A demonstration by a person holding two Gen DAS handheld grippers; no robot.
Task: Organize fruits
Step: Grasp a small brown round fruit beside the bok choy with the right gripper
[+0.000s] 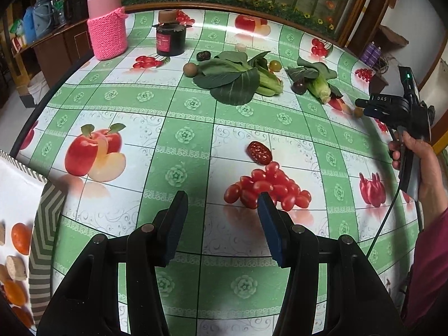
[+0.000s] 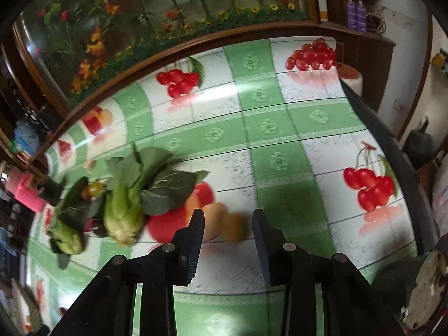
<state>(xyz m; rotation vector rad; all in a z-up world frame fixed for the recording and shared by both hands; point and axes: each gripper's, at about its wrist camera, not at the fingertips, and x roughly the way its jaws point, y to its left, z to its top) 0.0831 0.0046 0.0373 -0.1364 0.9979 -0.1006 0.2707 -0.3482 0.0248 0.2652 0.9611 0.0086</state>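
My left gripper (image 1: pixel 222 198) hangs open over the fruit-print tablecloth with nothing between its fingers. A wrinkled red date (image 1: pixel 259 152) lies just beyond it. At the left edge a striped tray (image 1: pixel 42 224) holds orange fruits (image 1: pixel 21 238) and pale chunks. My right gripper (image 2: pixel 228 215) stands open around a small brown round fruit (image 2: pixel 237 229), blurred, lying on the cloth nearer the right finger. The left wrist view shows the same fruit (image 1: pixel 357 112) under the right gripper (image 1: pixel 364 104), which a hand (image 1: pixel 420 162) holds at the far right.
Two bok choy (image 1: pixel 238 81) (image 1: pixel 316 79) lie mid-table, with a brown fruit (image 1: pixel 191 69), a greenish tomato (image 1: pixel 275 65) and a dark plum (image 1: pixel 299 86) around them. A pink-sleeved jar (image 1: pixel 107 28) and a black jar (image 1: pixel 170 37) stand at the back. The table edge (image 2: pixel 372 128) runs on the right.
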